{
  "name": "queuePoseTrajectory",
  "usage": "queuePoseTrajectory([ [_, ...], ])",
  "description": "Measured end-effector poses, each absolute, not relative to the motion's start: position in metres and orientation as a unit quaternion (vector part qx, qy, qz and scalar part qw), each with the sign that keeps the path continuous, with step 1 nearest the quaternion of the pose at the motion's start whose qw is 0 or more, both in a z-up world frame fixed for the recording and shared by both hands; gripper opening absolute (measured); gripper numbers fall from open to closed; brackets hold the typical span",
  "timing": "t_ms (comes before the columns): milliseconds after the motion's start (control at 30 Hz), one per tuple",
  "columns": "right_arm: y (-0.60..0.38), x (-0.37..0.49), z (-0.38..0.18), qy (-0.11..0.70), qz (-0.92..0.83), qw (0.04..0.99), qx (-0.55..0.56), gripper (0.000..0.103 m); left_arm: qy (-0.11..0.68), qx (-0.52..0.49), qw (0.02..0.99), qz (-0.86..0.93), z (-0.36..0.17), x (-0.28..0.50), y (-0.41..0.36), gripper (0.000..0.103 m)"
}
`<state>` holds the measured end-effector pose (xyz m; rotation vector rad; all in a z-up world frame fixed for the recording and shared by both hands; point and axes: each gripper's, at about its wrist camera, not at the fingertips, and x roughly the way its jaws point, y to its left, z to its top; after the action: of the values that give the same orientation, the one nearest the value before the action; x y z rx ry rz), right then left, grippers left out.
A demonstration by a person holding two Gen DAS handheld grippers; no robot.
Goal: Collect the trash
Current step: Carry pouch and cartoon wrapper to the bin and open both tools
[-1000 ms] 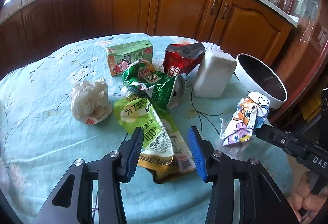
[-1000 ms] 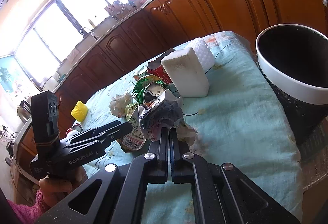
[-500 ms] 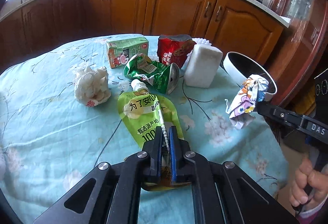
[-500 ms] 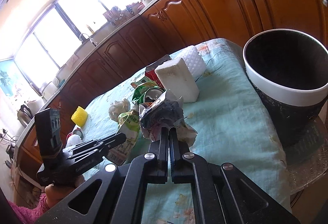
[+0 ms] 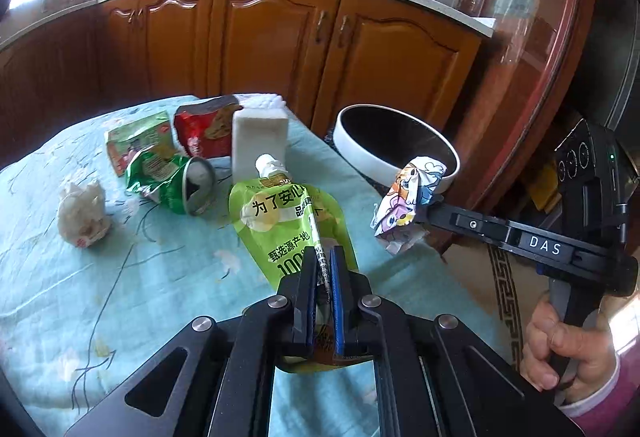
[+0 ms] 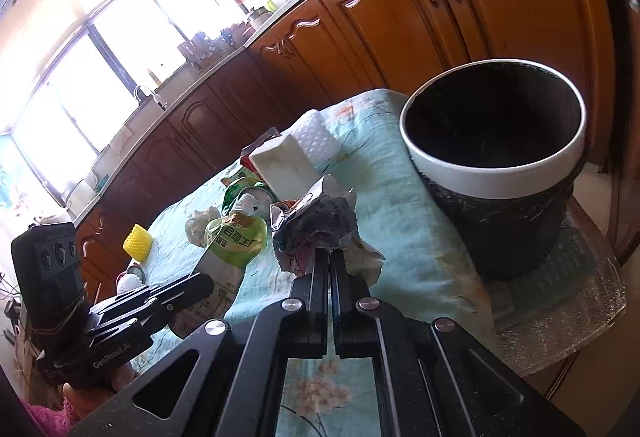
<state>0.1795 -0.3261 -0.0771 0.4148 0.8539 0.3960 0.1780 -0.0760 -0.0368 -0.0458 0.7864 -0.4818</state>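
Lifted green pouch (image 5: pixel 288 225) clamped in left tool (image 5: pixel 323 261), right tool (image 6: pixel 329 261) gripping crumpled wrapper (image 6: pixel 316 225)

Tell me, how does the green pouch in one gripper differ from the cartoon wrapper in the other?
The green spouted pouch is fairly flat and smooth, with a white cap; the cartoon wrapper is crumpled into a wad. The pouch looks clearly larger than the wrapper. The left gripper pinches the pouch low on its body, over the table; the right gripper holds the wrapper nearer the white-rimmed bin. Both are clamped between shut jaws.

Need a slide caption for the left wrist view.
Left gripper clamps green spout pouch; right gripper carries crumpled wrapper near bin.
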Motion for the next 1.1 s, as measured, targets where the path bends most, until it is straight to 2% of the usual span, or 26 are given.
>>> queuePoseTrajectory([
  [767,-0.413,0.226,-0.057,0.370,0.111,0.902,0.194,0.001,0.365,0.009,0.886,-0.285,-0.046,0.270,-0.168,0.005],
  [1100,-0.424,0.254,-0.063,0.383,0.089,0.902,0.177,0.001,0.377,0.008,0.879,-0.292,-0.050,0.310,-0.201,0.005],
])
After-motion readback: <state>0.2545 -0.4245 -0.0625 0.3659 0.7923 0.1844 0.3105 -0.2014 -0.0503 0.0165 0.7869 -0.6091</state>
